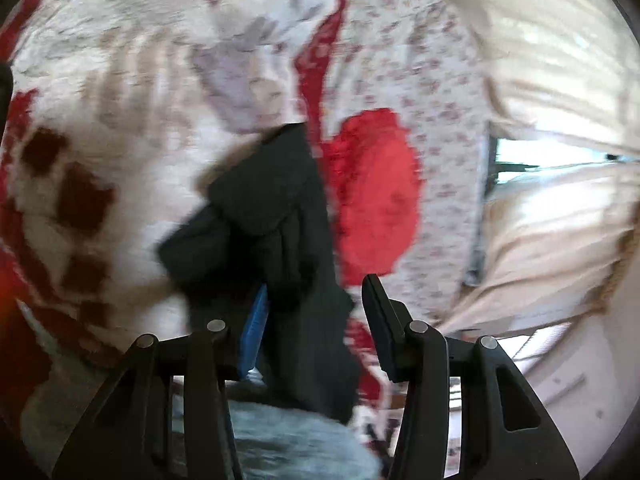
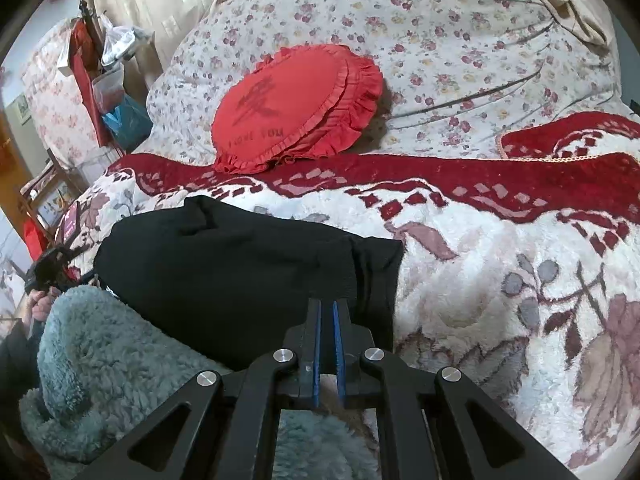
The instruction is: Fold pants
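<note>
Black pants [image 2: 224, 272] lie bunched on the white and red patterned blanket [image 2: 500, 280] of a bed. My right gripper [image 2: 328, 312] is shut on the near edge of the pants, its blue pads almost together. In the blurred left wrist view the pants [image 1: 264, 216] hang in folds between the fingers of my left gripper [image 1: 316, 300], which stands wide open; cloth drapes against the blue left pad [image 1: 254, 328], while the right finger [image 1: 380, 312] is clear of it.
A round red frilled cushion [image 2: 296, 108] lies behind the pants on a floral quilt [image 2: 440, 32]. A teal fleece sleeve [image 2: 92, 344] is at the lower left. Cluttered furniture [image 2: 104, 80] stands left of the bed. Curtains [image 1: 552, 80] and a window are at the right.
</note>
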`<action>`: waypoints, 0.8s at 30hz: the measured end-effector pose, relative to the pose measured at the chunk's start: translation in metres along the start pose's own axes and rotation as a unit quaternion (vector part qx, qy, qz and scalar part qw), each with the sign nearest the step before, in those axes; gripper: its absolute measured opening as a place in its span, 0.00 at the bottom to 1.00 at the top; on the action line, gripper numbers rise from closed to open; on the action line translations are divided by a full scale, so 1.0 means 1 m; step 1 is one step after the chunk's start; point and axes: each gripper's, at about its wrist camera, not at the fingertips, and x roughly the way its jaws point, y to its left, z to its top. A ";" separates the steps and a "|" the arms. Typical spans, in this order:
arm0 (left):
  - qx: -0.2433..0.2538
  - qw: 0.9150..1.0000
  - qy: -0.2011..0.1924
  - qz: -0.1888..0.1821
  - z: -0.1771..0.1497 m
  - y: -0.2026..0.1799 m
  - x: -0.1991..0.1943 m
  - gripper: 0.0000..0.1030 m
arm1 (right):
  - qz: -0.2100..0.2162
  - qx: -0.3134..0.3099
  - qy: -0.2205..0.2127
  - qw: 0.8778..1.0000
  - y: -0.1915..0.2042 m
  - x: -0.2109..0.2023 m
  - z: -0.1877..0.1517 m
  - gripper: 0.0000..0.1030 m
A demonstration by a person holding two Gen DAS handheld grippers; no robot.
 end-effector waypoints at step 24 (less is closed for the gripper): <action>0.086 0.992 0.001 0.093 -0.003 0.000 0.026 0.21 | 0.246 0.472 0.033 0.846 -0.089 0.032 -0.078 0.31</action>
